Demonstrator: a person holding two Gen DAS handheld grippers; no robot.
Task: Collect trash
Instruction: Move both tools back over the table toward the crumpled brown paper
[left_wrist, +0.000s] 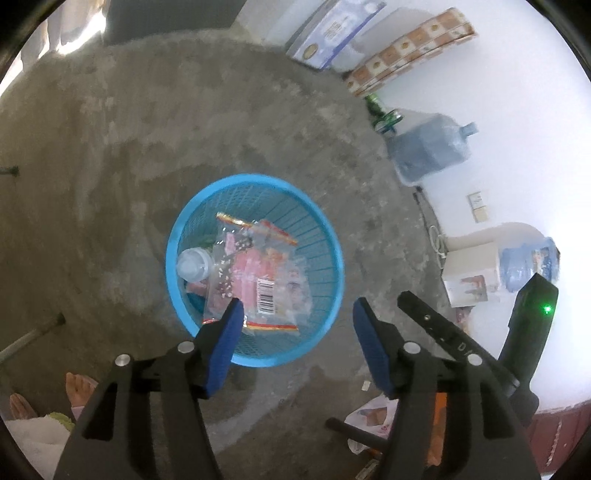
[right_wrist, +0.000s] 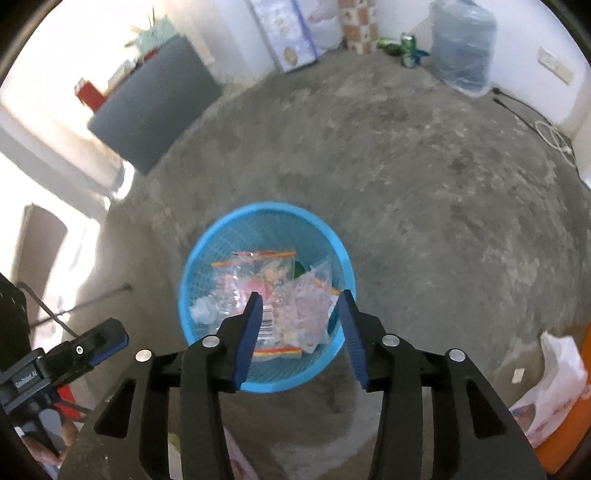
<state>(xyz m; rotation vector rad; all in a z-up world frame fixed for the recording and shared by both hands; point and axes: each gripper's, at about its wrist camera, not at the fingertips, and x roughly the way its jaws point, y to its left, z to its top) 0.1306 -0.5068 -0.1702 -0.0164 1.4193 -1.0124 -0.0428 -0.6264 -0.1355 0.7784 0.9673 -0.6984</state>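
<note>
Both of my tongs hang over the blue mesh basket (left_wrist: 255, 271) that stands on the rough grey concrete floor (left_wrist: 147, 147), and both point steeply down at it. My left gripper (left_wrist: 295, 310) has its blue pads apart with nothing between them; one pad sits over the near edge of the basket, the other over bare floor just beside the rim. My right gripper (right_wrist: 301, 304) is also parted and empty, its gap lined up over the basket's near half. The trash lies inside the basket: a clear plastic wrapper with red-and-yellow edging and a barcode (left_wrist: 258, 280), a crumpled clear packet with pink print (right_wrist: 310, 306), and a pale round plastic lid or cup (left_wrist: 194, 262) against the left wall. I cannot tell what the green bit under the wrappers is. In the left wrist view a white plastic bag (left_wrist: 373, 417) lies on the floor near my right pad, and my other gripper's black body with a green light shows at the right edge. Against the white wall stand a large blue water jug (left_wrist: 430, 147), green cans (right_wrist: 404, 46) and flat printed boxes (left_wrist: 332, 33). Bare toes (left_wrist: 79, 386) of a person show at the lower left
</note>
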